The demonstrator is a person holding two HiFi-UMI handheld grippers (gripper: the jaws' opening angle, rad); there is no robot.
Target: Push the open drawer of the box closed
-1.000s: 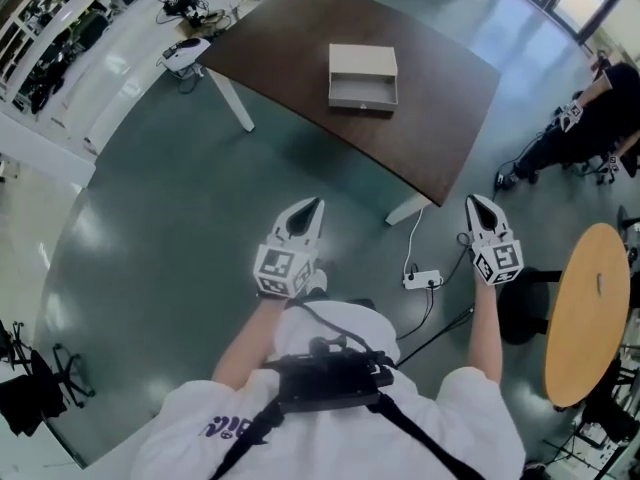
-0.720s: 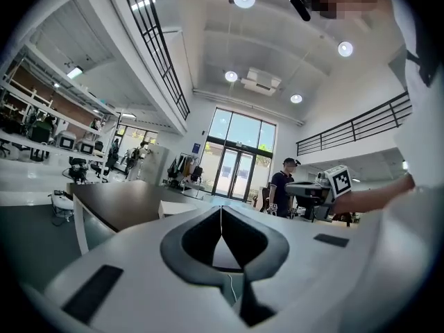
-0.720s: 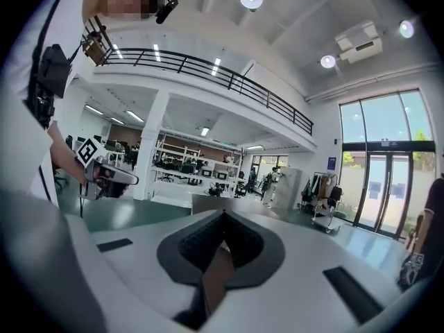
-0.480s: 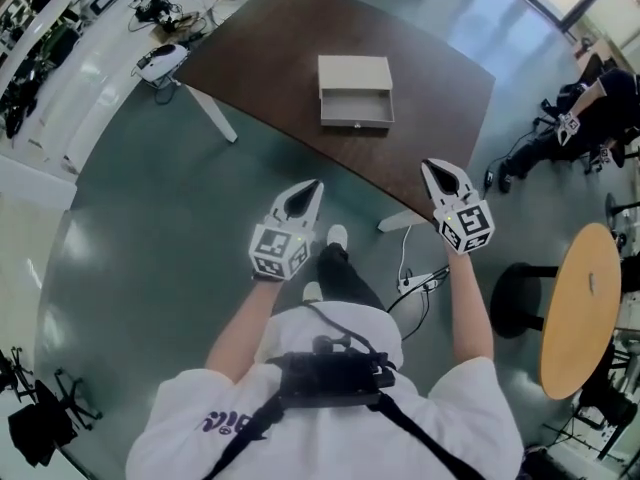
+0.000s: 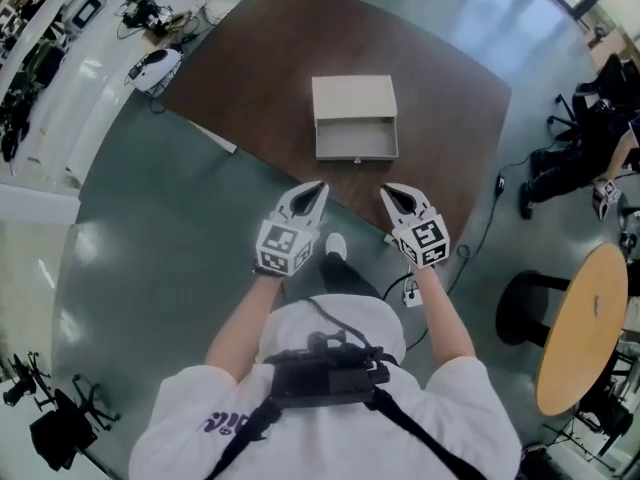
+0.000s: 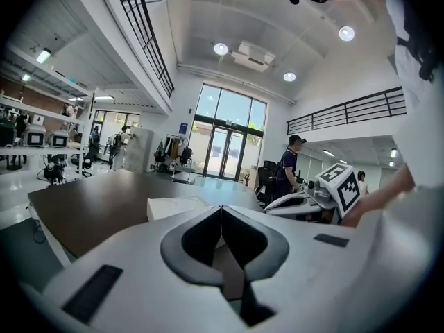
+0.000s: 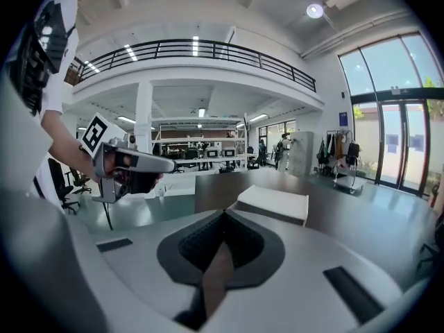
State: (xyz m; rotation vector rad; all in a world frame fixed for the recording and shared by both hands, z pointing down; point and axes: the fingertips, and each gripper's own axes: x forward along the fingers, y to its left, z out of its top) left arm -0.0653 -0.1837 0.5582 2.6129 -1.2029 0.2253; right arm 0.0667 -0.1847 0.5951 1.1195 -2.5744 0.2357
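A pale beige box [image 5: 352, 100] sits on the dark brown table [image 5: 260, 58], its drawer [image 5: 357, 140] pulled out toward me and empty. Both grippers hover over the table's near edge, short of the drawer front. My left gripper [image 5: 315, 186] is shut and holds nothing; it points at the box [image 6: 173, 207] from the left. My right gripper [image 5: 385, 190] is shut and empty too, just below the drawer's right corner. The box [image 7: 274, 203] lies a short way ahead in the right gripper view, and the left gripper [image 7: 170, 165] shows there at the left.
White table legs [image 5: 215, 138] stand under the near edge. A power strip and cables [image 5: 412, 290] lie on the green floor by my feet. A round wooden table [image 5: 580, 328] and a black stool [image 5: 520, 308] stand at the right. A person [image 5: 600, 128] sits at the far right.
I have stepped closer to the table. The right gripper swung in from the far right to beside the left one, and both now reach the table's near edge.
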